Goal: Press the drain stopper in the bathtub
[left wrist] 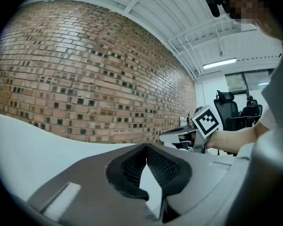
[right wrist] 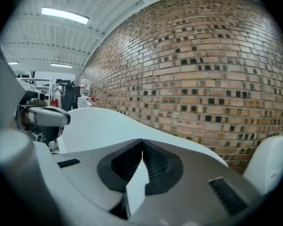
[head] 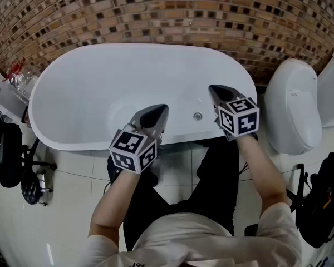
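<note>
The white oval bathtub lies below a brick wall. A small round chrome drain stopper sits on its inner floor near the front rim. My left gripper is shut and empty above the front rim, left of the stopper. My right gripper is also shut and empty, hovering just right of the stopper and slightly beyond it. In the left gripper view the jaws meet at their tips, and the right gripper's marker cube shows beyond. The right gripper view shows shut jaws over the tub rim.
A white toilet stands right of the tub. A black office chair and a shelf with glassware are at the left. A black bag sits on the floor at the right. The brick wall backs the tub.
</note>
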Demonstrator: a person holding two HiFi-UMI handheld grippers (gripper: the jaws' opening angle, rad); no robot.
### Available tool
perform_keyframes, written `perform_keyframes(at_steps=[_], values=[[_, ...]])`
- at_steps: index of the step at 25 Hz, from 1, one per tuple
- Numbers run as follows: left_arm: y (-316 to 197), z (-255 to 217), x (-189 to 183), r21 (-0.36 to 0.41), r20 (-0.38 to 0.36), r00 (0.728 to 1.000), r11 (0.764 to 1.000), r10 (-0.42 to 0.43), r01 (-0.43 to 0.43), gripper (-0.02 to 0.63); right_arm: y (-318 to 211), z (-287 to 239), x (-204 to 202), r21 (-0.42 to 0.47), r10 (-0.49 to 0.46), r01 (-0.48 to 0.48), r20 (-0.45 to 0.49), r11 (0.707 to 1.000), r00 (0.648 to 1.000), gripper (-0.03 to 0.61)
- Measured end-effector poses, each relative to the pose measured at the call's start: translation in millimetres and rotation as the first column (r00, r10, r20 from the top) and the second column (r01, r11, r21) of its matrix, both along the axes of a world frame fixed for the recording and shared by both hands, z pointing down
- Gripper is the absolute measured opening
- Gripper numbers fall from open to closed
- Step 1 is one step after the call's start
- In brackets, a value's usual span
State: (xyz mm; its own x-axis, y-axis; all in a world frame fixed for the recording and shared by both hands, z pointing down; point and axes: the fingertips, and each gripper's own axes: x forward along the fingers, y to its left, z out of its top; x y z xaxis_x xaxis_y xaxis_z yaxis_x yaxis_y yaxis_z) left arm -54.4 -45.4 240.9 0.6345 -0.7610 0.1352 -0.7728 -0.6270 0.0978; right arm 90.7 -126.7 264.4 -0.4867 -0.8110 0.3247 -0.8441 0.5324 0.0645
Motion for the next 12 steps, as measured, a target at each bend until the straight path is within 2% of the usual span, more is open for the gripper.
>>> perform_keyframes(at_steps=[12], values=[[-51.1,2.2,21.8,-0.017,-0.015,0.999,0.999,0.031,-0.032,0.006,-56.5,-7.3,-23.1,0.01,-0.032,0.032,-0.044,0.999,0.999,0.014]])
